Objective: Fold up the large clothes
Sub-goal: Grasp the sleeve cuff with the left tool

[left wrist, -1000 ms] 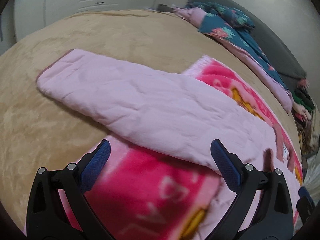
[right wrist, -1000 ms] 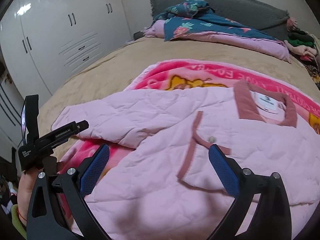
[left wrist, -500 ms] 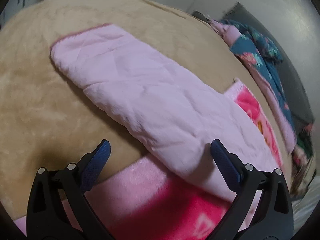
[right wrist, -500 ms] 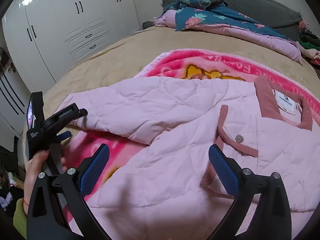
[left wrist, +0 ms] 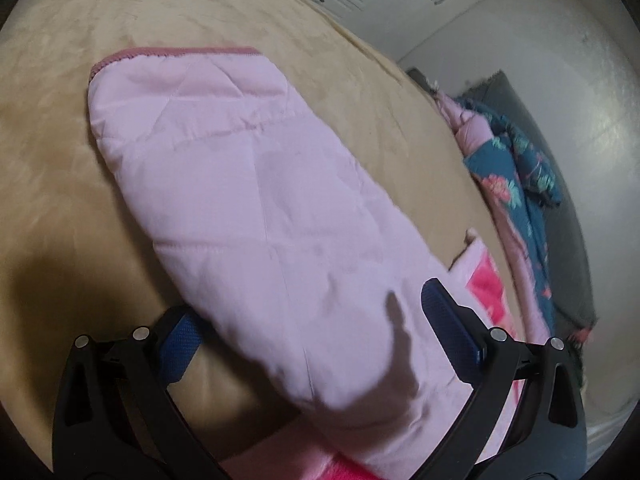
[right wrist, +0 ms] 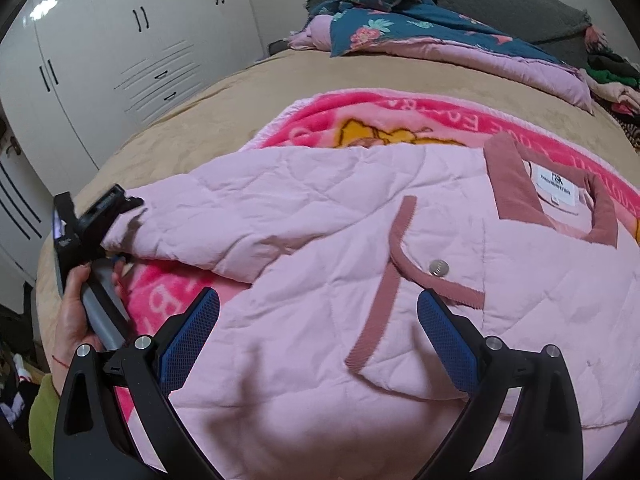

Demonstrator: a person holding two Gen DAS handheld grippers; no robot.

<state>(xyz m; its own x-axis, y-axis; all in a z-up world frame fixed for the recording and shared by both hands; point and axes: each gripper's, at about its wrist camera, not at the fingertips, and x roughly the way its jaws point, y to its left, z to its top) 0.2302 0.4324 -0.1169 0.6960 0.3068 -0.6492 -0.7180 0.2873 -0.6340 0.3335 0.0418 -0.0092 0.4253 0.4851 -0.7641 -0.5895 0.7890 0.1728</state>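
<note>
My right gripper [right wrist: 318,322] hangs fingers-wide over the pink quilted jacket [right wrist: 320,280], spread collar-up on a pink blanket [right wrist: 400,120] atop the bed [right wrist: 240,92]. At nine o'clock, my left gripper [left wrist: 310,320], fingers spread wide, straddles the sleeve [left wrist: 240,184].

Pale pink quilted jacket [right wrist: 320,248], hot-pink cartoon blanket [right wrist: 360,120], tan bedspread [left wrist: 80,160].
</note>
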